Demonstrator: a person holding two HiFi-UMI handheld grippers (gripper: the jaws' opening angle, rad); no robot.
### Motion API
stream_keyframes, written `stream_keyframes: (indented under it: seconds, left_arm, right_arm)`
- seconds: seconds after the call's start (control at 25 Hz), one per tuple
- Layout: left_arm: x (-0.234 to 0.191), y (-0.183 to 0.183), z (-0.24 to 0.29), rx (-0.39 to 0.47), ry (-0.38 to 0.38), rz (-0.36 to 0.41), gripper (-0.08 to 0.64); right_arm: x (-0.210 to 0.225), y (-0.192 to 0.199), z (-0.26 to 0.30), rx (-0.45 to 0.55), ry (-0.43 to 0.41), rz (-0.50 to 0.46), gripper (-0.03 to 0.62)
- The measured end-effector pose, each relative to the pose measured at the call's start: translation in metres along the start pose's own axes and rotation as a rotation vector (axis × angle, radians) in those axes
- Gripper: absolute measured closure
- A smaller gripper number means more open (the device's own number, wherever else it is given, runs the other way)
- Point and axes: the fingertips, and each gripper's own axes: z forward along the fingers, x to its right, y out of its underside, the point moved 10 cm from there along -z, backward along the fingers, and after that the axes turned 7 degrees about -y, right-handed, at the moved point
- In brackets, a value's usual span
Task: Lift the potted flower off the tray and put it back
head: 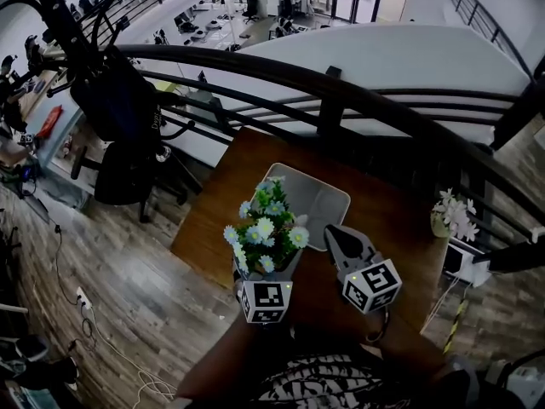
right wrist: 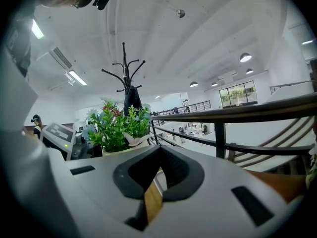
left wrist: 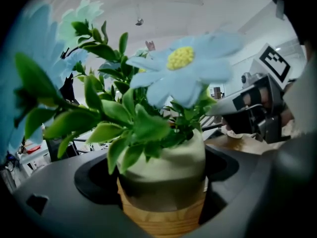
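Observation:
The potted flower (head: 264, 228), pale blue and white blooms with green leaves in a cream pot on a wooden base (left wrist: 163, 192), sits between the jaws of my left gripper (head: 266, 269), which is shut on the pot. In the head view it hangs over the near-left corner of the light grey tray (head: 319, 196). My right gripper (head: 334, 233) is just right of the flower with its jaws shut and nothing in them. In the right gripper view the flower (right wrist: 116, 128) shows to the left, past the closed jaws of that gripper (right wrist: 158, 155).
The tray lies on a brown wooden table (head: 230, 186) against a dark railing (head: 341, 92). A second pot of white flowers (head: 451, 216) stands at the table's right edge. Wood floor drops away left of the table.

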Motion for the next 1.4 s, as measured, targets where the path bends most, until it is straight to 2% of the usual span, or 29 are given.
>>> stream_keyframes:
  seconds: [0.56, 1.4]
  left_arm:
    - [0.005, 0.01, 0.03, 0.005, 0.017, 0.001, 0.037]
    - [0.019, 0.028, 0.079, -0.019, 0.022, 0.005, 0.037]
  right_arm:
    - [0.009, 0.002, 0.003, -0.011, 0.022, -0.012, 0.594]
    - [0.048, 0.009, 0.011, -0.038, 0.037, -0.01, 0.594]
